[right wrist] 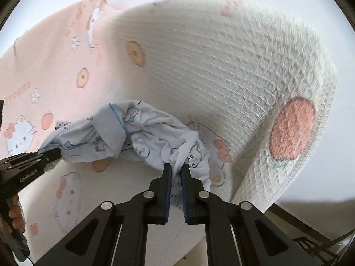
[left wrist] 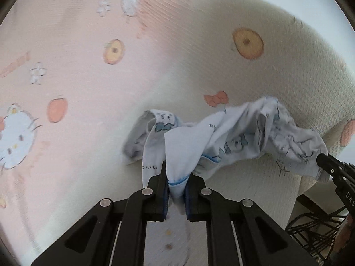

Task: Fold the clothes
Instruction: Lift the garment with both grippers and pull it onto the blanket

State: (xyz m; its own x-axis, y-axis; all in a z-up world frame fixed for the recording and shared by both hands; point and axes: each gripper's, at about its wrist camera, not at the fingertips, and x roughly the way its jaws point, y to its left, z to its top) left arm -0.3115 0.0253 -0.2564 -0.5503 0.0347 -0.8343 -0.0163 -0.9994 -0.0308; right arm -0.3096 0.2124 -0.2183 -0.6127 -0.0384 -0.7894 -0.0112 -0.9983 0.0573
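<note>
A small light-blue printed garment (left wrist: 233, 139) hangs crumpled between my two grippers above a bed cover. My left gripper (left wrist: 176, 177) is shut on one end of it, on a blue-piped edge. My right gripper (right wrist: 176, 168) is shut on the other end of the garment (right wrist: 144, 133). In the left wrist view the right gripper (left wrist: 321, 158) shows at the right edge, pinching the cloth. In the right wrist view the left gripper (right wrist: 56, 153) shows at the left, holding the cloth.
A pink and cream waffle-textured blanket (left wrist: 77, 88) with cat, flower and fruit prints covers the surface; it also shows in the right wrist view (right wrist: 221, 77). Its edge curves off at the right (right wrist: 310, 155). A black wire rack (left wrist: 315, 228) stands below the edge.
</note>
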